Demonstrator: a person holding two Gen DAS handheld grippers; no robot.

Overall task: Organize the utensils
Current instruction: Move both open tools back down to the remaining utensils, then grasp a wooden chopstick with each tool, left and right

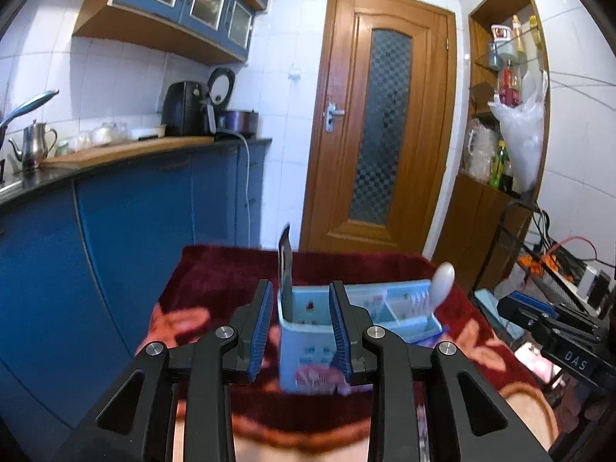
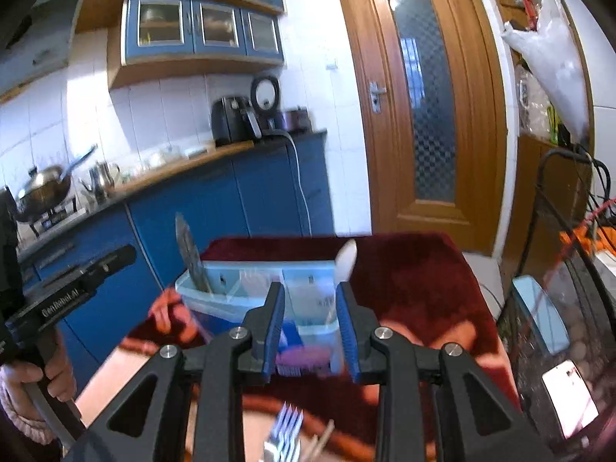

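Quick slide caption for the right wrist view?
Open right claw faces blue utensil holder holding knife and spoon.

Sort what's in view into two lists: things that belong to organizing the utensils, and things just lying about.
For the job:
- light blue utensil holder
- knife standing in its end compartment
- white spoon standing in it
- forks on the red cloth

Lying about:
- kettle on the counter
- air fryer
- wok
- plastic bag
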